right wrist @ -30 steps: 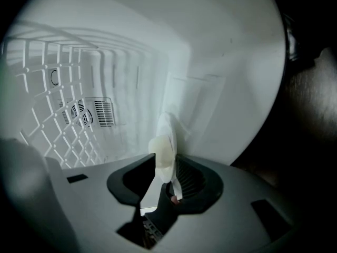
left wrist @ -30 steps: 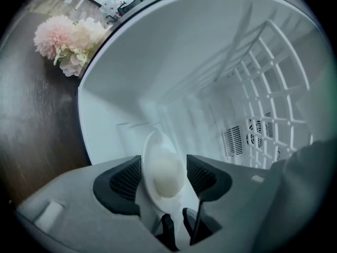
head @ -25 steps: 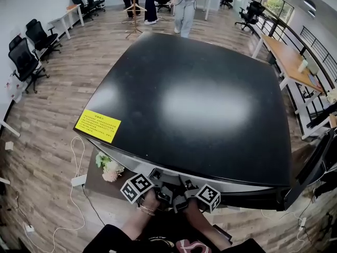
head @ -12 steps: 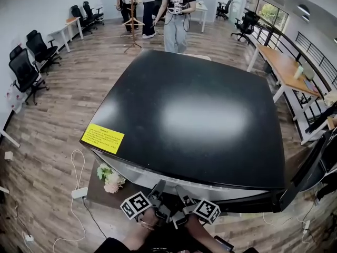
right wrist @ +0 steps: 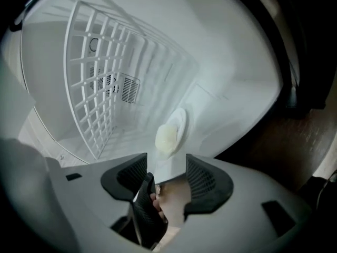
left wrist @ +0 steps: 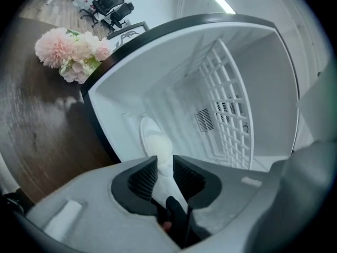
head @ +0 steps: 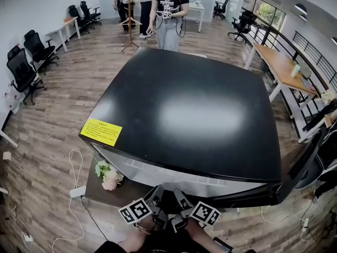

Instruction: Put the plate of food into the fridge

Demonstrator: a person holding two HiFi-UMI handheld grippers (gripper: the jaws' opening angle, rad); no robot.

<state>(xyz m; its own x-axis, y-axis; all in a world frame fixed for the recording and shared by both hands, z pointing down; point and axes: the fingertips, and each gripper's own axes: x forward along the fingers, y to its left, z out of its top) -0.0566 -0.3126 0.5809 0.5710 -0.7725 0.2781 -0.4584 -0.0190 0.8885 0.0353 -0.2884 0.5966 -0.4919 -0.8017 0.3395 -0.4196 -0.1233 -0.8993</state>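
small round white plate [left wrist: 147, 133] with pale food lump [left wrist: 162, 151] lies inside the white-lined, black-topped fridge [head: 189, 109], as the task asks. in both gripper views it sits lower centre, dead ahead just past the tips. left gripper [left wrist: 164, 161]: jaws just narrowed, slim gap, gripping nothing, nearer. right gripper [right wrist: 166, 162]: jaws just closed slightly, wide apart, pads on nothing.

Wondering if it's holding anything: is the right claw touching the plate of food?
Apart. The right gripper view shows the right claw open, jaws just narrowed on nothing; the plate of food lies beyond their tips in the fridge.
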